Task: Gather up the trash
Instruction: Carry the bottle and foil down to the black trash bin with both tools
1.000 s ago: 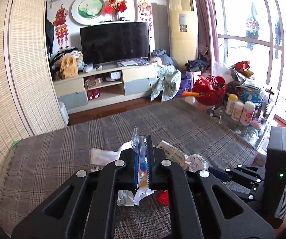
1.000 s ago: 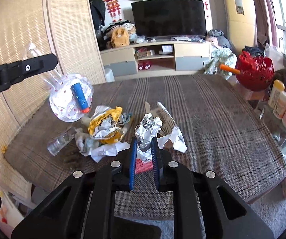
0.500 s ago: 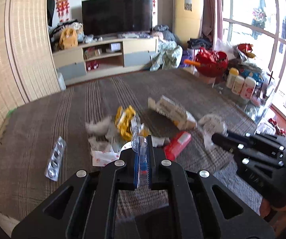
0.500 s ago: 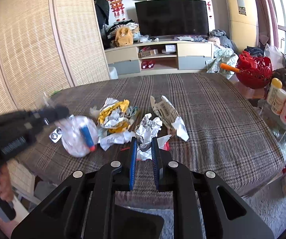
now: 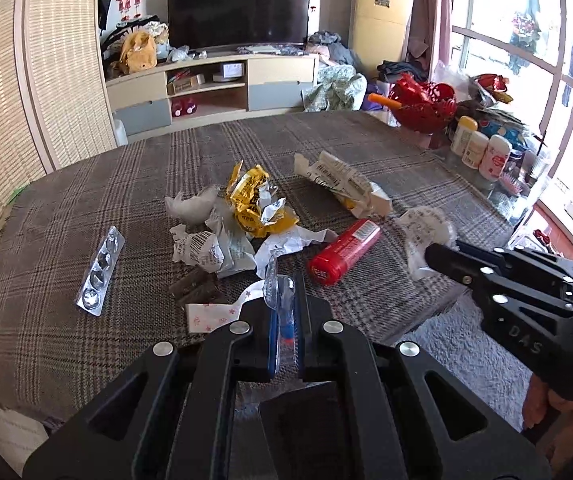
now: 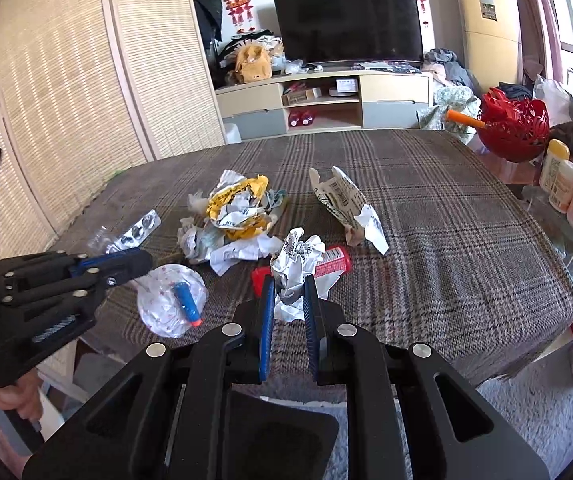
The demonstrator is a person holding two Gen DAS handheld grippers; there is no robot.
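**A:** Clear plastic, mostly. The left gripper is clamped on the rim of a clear plastic bag printed with small red stars, and inside it lies a blue tube with an orange tip. The bag hangs at the near edge of the table.

**B:** From the left wrist I only get that bag edge-on, a thin clear strip pinched between the blue pads. The tube inside shows only as a sliver.

**A:** And the right gripper?

**B:** Clenched on a crumpled white paper ball with black print. The left view shows the same ball at the tips of the right gripper, over the table's near right edge.

**A:** The rest of the trash sits on the brown plaid cloth: a crinkled yellow foil wrapper, torn white paper scraps, a flattened printed carton, a red cylinder lying on its side, and a silvery blister strip well to the left.

**B:** The left view alone shows a small brown wrapper near that gripper. A red openwork basket stands beyond the table's far right corner, with an orange handle sticking out.
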